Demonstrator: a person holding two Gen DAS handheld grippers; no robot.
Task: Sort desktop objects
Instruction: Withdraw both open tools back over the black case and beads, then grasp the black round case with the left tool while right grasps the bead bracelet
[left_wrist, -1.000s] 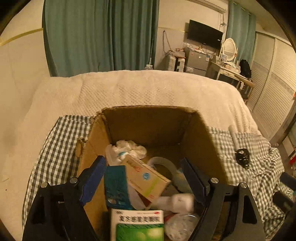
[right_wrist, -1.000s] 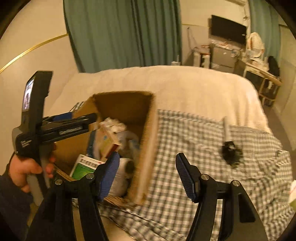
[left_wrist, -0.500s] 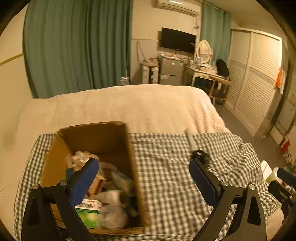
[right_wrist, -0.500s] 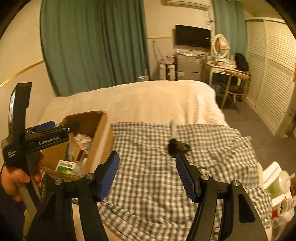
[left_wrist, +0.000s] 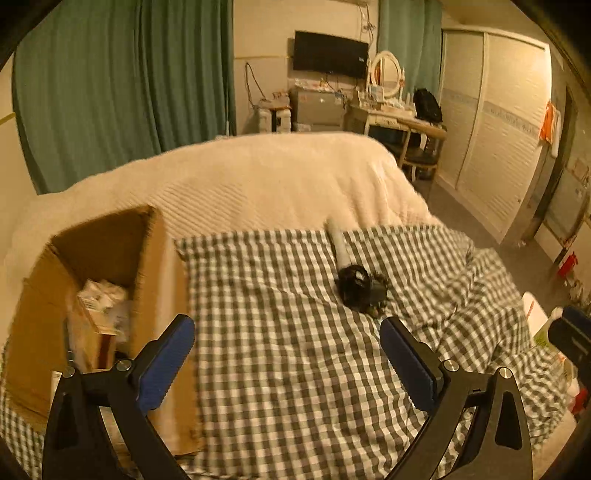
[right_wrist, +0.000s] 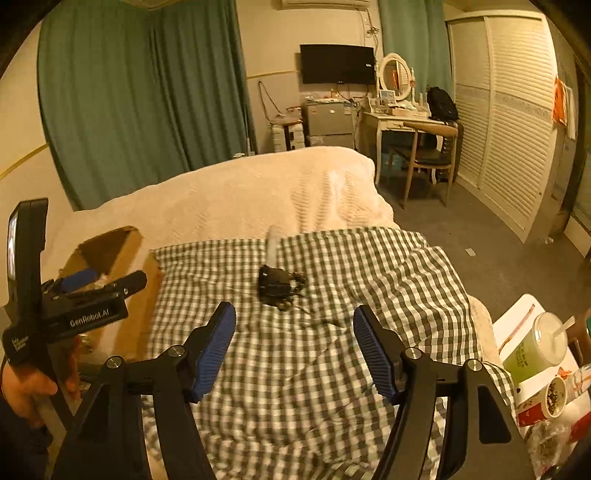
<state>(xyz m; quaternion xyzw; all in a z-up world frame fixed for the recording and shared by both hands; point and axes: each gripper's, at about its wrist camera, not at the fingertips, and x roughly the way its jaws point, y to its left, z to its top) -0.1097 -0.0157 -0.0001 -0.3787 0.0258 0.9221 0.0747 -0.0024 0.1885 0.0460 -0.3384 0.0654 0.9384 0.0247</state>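
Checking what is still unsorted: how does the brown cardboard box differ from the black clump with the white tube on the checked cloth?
The brown cardboard box stands upright at the cloth's left edge; the black clump with the white tube lies flat mid-cloth. The box is far larger. The box is open-topped and holds packets; the clump holds nothing. Both rest on the bed, and neither is touched by a gripper.

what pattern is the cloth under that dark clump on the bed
A dark green-and-white check cloth; the dark clump lies on it. Clearest in the right wrist view.
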